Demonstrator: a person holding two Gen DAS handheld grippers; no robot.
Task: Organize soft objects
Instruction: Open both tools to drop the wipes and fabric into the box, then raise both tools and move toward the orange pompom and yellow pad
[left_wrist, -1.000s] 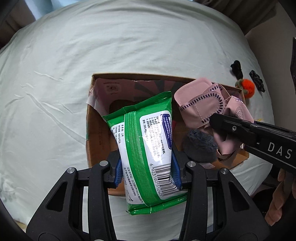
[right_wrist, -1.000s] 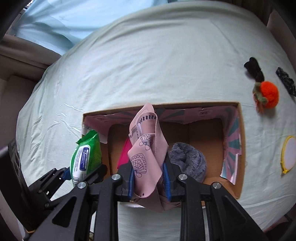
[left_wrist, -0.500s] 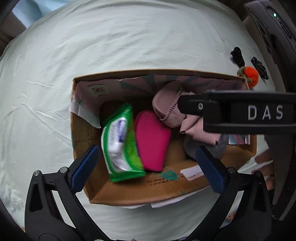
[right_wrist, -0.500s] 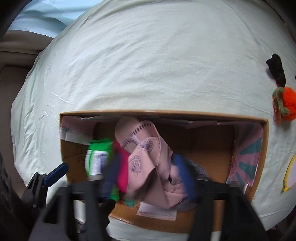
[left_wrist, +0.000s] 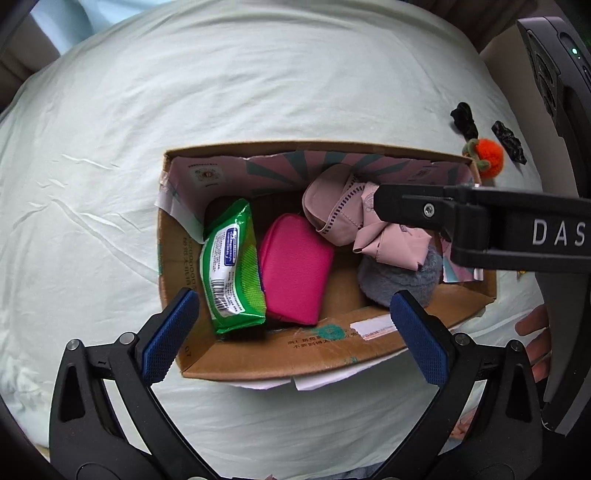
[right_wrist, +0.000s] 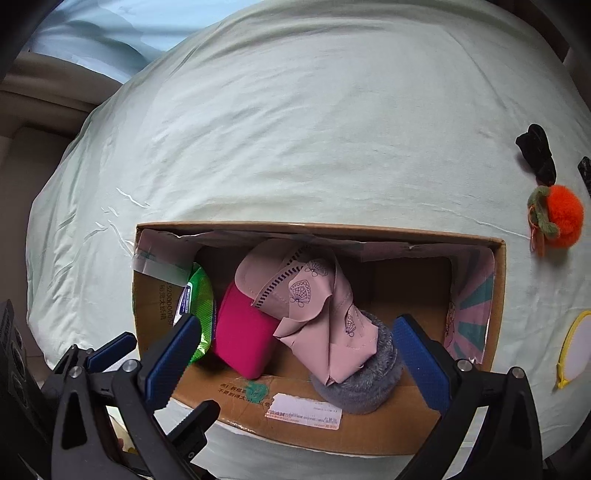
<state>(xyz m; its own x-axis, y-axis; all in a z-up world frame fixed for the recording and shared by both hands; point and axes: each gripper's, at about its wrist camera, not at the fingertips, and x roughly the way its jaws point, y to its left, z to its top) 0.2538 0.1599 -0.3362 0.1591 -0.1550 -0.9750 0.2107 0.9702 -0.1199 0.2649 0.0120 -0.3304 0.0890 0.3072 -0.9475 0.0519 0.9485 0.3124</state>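
Both the left gripper (left_wrist: 291, 328) and right gripper (right_wrist: 299, 354) gape empty over the box (right_wrist: 369, 435); orange pompom (right_wrist: 563, 216) lies far right, nearer the right.

Right gripper (right_wrist: 299, 354), jaws spread, empty above pink cloth (right_wrist: 314, 299) in box (right_wrist: 369, 435).

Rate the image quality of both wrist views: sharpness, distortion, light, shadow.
Left wrist view: sharp, print on the wipes pack readable; strong fisheye bend in the box rim, dark corners, soft even light, shadow only deep in the box. Right wrist view: also sharp, fan print on the pink cloth crisp; same barrel bending, diffuse light, no glare, box's far inner wall shaded.
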